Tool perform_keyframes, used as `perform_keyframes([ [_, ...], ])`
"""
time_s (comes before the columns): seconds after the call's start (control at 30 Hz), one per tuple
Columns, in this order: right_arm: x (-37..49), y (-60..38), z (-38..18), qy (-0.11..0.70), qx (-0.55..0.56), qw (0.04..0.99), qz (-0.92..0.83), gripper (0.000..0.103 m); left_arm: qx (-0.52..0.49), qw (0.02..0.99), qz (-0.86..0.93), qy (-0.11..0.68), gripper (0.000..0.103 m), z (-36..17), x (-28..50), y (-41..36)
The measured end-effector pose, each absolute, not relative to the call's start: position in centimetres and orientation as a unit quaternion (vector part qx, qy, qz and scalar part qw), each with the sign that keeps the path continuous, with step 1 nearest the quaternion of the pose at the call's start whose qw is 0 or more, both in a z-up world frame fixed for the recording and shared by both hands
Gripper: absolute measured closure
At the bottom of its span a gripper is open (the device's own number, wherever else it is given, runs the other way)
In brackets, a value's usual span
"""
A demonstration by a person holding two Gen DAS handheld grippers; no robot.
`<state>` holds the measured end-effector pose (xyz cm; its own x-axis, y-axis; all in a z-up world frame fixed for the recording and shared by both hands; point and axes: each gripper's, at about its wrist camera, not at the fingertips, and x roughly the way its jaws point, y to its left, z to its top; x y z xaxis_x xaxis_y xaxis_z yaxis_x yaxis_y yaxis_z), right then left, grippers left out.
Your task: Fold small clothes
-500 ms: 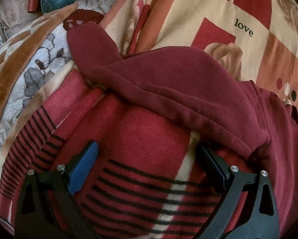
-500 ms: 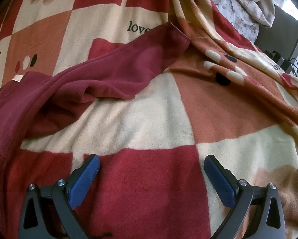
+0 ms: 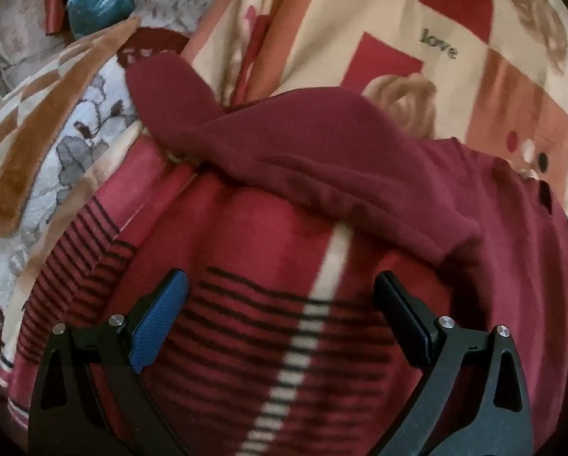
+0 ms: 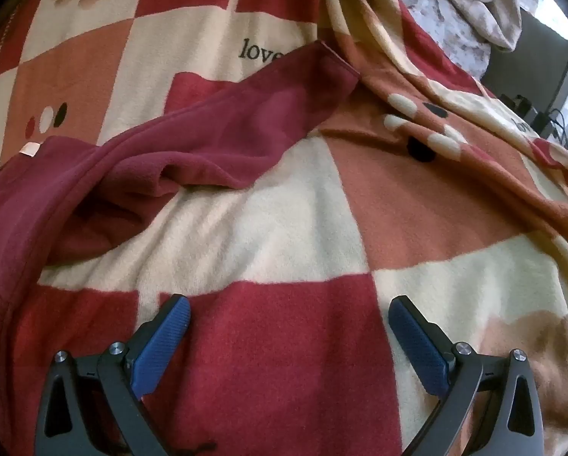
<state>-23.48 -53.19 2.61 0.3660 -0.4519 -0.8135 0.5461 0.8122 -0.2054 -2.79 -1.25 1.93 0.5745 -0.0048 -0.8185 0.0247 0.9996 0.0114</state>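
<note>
A maroon long-sleeved top (image 3: pixel 360 167) lies spread on a patterned blanket. In the left wrist view one sleeve runs up-left to its cuff (image 3: pixel 162 91), and the body fills the right side. My left gripper (image 3: pixel 282 285) is open over the striped blanket just below that sleeve, holding nothing. In the right wrist view the other sleeve (image 4: pixel 246 125) stretches up-right to its cuff (image 4: pixel 329 60), with a small label (image 4: pixel 30 149) at the neck. My right gripper (image 4: pixel 289 309) stands open above a red blanket square, apart from the garment.
The checked red, cream and orange blanket (image 4: pixel 398 197) covers the bed. A brown floral blanket (image 3: pixel 37 144) and a teal bag (image 3: pixel 97 0) lie at the upper left in the left wrist view. Floral bedding (image 4: pixel 455 19) and dark furniture (image 4: pixel 531 76) sit at the upper right in the right wrist view.
The left gripper has drawn back slightly, so the sleeve sits a little farther from its fingertips. The right gripper's view has barely shifted. Both grippers remain open.
</note>
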Motion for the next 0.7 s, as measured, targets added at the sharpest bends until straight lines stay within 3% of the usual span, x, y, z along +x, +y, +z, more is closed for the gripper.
perform_keyframes([
  [0.3,-27.2,-50.1,5.8,0.501,0.036,0.831,-0.239,0.000,0.042,0.908,-0.023,0.417,0.004,5.8,-6.2,-2.9],
  [0.7,-30.2,-38.6,15.2,0.483,0.068,0.868,-0.088,0.000,0.054,0.912,-0.098,0.395,0.004,10.4,-10.2,-7.4],
])
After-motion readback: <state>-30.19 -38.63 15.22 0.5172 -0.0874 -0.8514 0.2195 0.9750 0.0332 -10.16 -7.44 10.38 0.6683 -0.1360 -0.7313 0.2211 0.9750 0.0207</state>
